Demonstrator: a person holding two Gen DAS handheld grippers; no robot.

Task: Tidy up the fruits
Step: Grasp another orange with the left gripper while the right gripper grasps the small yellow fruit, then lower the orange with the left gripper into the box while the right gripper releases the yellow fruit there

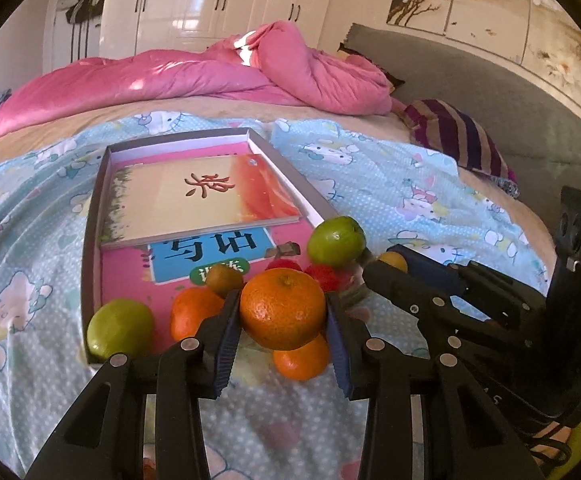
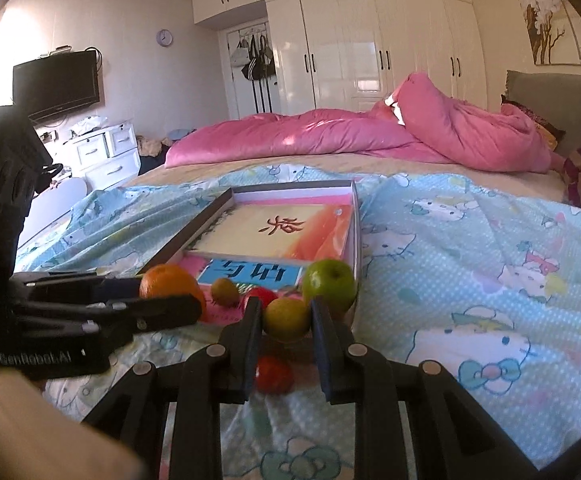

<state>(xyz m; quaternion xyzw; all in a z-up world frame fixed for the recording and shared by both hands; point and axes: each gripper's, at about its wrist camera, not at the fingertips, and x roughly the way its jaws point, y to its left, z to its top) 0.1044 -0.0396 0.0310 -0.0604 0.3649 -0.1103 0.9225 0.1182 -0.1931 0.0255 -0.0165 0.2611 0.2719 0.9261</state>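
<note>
My left gripper (image 1: 282, 322) is shut on a large orange (image 1: 282, 310) and holds it above the bedspread. Beneath and around it lie two more oranges (image 1: 192, 314), a green fruit (image 1: 120, 330), a small brownish fruit (image 1: 224, 280), red fruits (image 1: 324, 276) and a green apple (image 1: 336, 242). My right gripper (image 2: 286, 320) is shut on a small yellow-green fruit (image 2: 286, 318), raised off the bed. In the right wrist view, the left gripper (image 2: 158, 296) with its orange (image 2: 168, 284) is at the left, and a red fruit (image 2: 274, 374) lies under my fingers.
A shallow open box (image 1: 90, 220) with books inside rests on the blue cartoon-print bedspread (image 1: 390, 184) just behind the fruits. A pink duvet (image 1: 210, 76) is heaped at the far side. A striped pillow (image 1: 454, 136) and a grey headboard are on the right.
</note>
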